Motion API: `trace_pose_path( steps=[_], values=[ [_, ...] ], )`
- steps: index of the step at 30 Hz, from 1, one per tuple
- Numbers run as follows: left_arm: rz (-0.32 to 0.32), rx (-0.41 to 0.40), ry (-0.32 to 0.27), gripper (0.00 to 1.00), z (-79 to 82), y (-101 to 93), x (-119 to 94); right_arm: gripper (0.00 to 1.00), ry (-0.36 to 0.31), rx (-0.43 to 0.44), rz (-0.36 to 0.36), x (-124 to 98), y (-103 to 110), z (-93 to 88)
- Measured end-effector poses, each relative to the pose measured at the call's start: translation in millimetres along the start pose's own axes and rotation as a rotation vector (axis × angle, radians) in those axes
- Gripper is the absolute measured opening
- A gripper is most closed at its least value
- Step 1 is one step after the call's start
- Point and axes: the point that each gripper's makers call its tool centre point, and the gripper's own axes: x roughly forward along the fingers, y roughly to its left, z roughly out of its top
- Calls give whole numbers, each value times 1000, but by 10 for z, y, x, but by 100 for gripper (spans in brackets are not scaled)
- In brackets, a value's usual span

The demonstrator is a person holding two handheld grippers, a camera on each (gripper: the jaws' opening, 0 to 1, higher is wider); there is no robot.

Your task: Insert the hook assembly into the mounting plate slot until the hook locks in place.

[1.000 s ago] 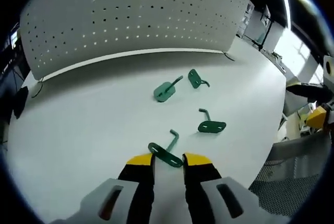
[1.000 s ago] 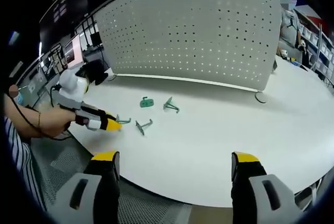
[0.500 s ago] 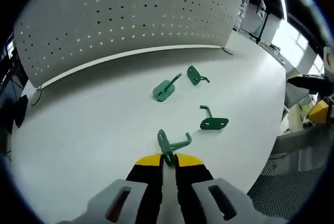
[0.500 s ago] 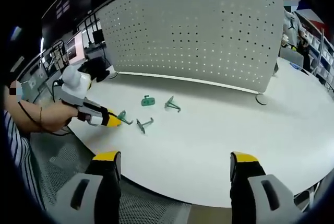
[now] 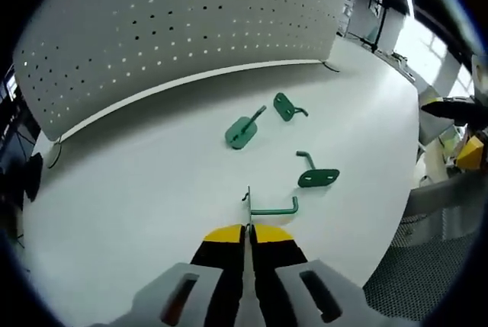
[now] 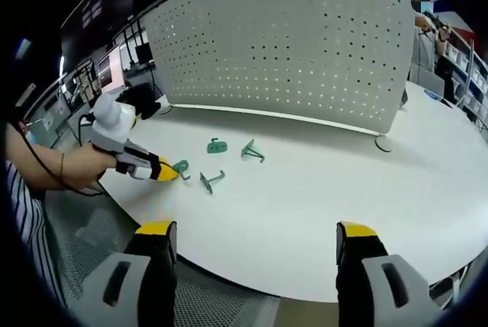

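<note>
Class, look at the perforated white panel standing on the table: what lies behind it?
Behind the perforated panel shelving and a person's upper body show past its right edge, dark racks past its left. The panel hides everything directly behind it.

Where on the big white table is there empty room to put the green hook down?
Plenty of bare table lies between the right tongs and the pegboard, out toward its far foot. It is crowded where three loose hooks lie near the left tongs, which pinch a fourth hook.
</note>
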Motion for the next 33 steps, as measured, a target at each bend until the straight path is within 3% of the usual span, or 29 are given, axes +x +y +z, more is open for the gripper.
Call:
trace_pose_path(
  steps=[11, 18, 23, 33],
  values=[
    [-26, -83, -32, 1, 98, 4, -142, 85, -11, 21, -8, -45, -42, 40],
    [-49, -83, -60, 1, 176, -34, -243, 88, -20, 53, 8, -49, -8, 95],
    [-67, -79, -122, 1, 377, -79, -404, 89, -54, 55, 21, -51, 60, 242],
    [-115, -56, -164, 1, 549, -197, -618, 90, -102, 97, 69, 34, 194, 474]
  ],
)
